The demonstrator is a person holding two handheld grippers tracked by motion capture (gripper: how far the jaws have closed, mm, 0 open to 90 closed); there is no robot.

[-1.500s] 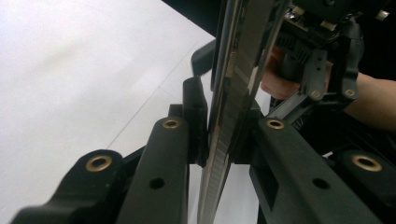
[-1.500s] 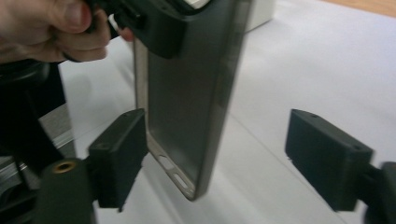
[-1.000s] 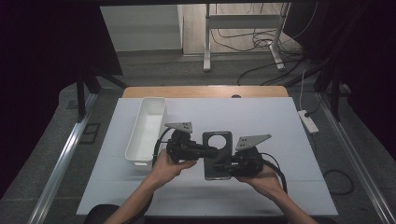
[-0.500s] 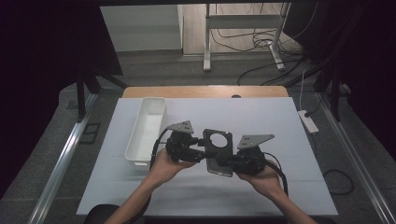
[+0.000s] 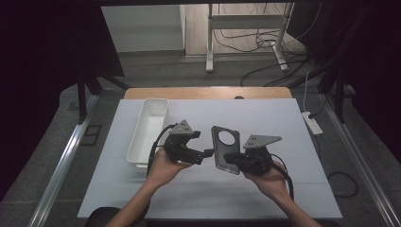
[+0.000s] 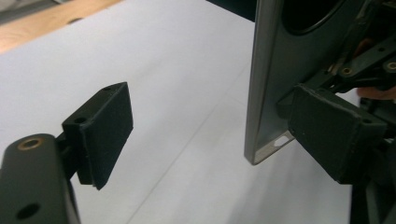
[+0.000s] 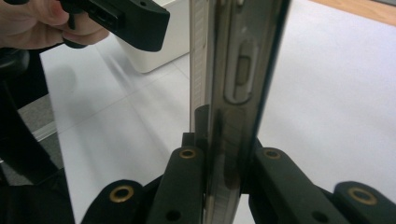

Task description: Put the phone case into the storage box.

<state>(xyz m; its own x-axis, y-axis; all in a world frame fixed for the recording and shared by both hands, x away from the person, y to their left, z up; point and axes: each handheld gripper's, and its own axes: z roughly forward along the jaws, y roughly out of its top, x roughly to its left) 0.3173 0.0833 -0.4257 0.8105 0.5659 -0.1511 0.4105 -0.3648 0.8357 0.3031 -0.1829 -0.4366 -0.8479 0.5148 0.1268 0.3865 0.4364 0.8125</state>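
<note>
The case (image 5: 225,149), a dark phone shell with a round camera hole, stands tilted above the table (image 5: 283,123), clamped low down between the pads of the right gripper (image 5: 231,160); the right gripper view shows its edge (image 7: 233,93) rising straight from the closed jaws. A second ago both grippers met on the case at the middle of the table; now the left gripper (image 5: 206,153) has let go and sits just beside it, a small gap between them; its jaws have just been opening and stand wide, with nothing between the pads. In the left gripper view one pad (image 6: 100,133) hangs free over the white top, while the case (image 6: 275,79) stands to the right with the other gripper's pad on it. The case has tipped more upright since then. The tray (image 5: 149,130) lies unchanged at the left; both hands (image 5: 165,168) stay at the near edge.
</note>
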